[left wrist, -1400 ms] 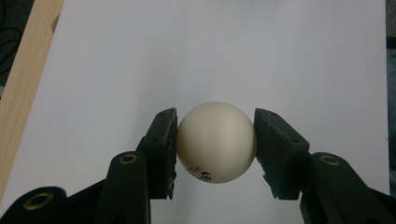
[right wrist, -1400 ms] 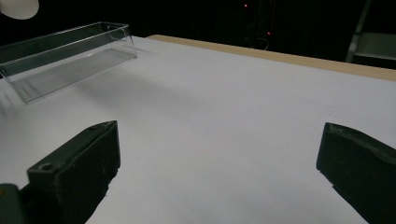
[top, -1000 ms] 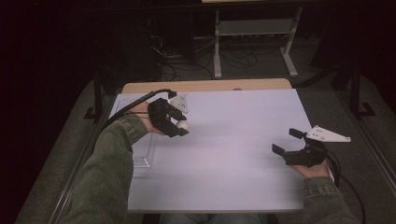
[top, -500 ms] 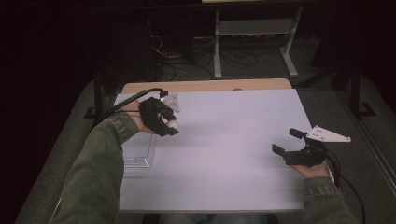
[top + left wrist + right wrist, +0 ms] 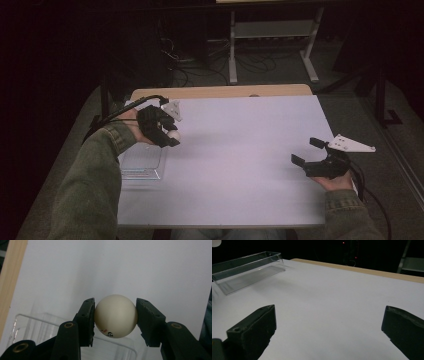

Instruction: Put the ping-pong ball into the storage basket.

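Ball held over the tray, right gripper idle.

Left gripper (image 5: 167,134) has its fingers (image 5: 86,320) clamped on a cream ball (image 5: 116,316), one pad on each side; small dark and red print sits low on the ball. Ball and gripper hang above the far end of the clear tray (image 5: 142,167), whose rim (image 5: 30,317) lies just below and behind the fingers in the left gripper view. Tray sits at the left edge of the white counter (image 5: 240,150), its long side running away from the person. Right gripper (image 5: 312,155) is well apart from the tray, near the counter's right edge, fingers (image 5: 254,330) spread wide with nothing between them, just above bare counter and pointed toward the tray (image 5: 247,270).
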`<control>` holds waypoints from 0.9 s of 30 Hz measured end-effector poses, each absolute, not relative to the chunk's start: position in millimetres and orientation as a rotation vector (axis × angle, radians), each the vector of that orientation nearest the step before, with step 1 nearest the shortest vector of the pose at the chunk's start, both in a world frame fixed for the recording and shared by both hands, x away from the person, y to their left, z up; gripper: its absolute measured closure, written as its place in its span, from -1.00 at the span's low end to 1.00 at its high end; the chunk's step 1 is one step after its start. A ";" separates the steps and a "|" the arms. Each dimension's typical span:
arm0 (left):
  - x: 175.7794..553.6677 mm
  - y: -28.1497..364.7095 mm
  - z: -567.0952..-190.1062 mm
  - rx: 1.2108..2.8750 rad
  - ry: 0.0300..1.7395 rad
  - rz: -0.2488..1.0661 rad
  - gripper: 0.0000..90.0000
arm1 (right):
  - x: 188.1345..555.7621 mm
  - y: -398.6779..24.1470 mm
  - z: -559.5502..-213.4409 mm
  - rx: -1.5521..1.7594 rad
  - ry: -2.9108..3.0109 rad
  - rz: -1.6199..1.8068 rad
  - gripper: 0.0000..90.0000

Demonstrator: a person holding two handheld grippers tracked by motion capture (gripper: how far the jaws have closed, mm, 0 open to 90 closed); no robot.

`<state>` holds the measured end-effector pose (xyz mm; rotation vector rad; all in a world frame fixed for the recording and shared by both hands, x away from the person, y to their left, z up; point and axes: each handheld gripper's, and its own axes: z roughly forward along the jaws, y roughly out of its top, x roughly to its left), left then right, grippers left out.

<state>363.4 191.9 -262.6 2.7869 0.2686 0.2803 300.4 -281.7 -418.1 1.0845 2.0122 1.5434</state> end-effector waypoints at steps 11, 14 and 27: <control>364.1 209.8 -264.5 2.818 0.326 0.263 0.14 | 300.9 -281.6 -418.5 1.088 2.016 1.544 -1.00; 363.0 213.5 -266.2 2.830 0.339 0.253 0.14 | 300.9 -281.8 -418.6 1.088 2.018 1.545 -1.00; 362.4 238.5 -272.3 2.879 0.440 0.209 0.14 | 300.9 -282.5 -418.5 1.091 2.013 1.540 -1.00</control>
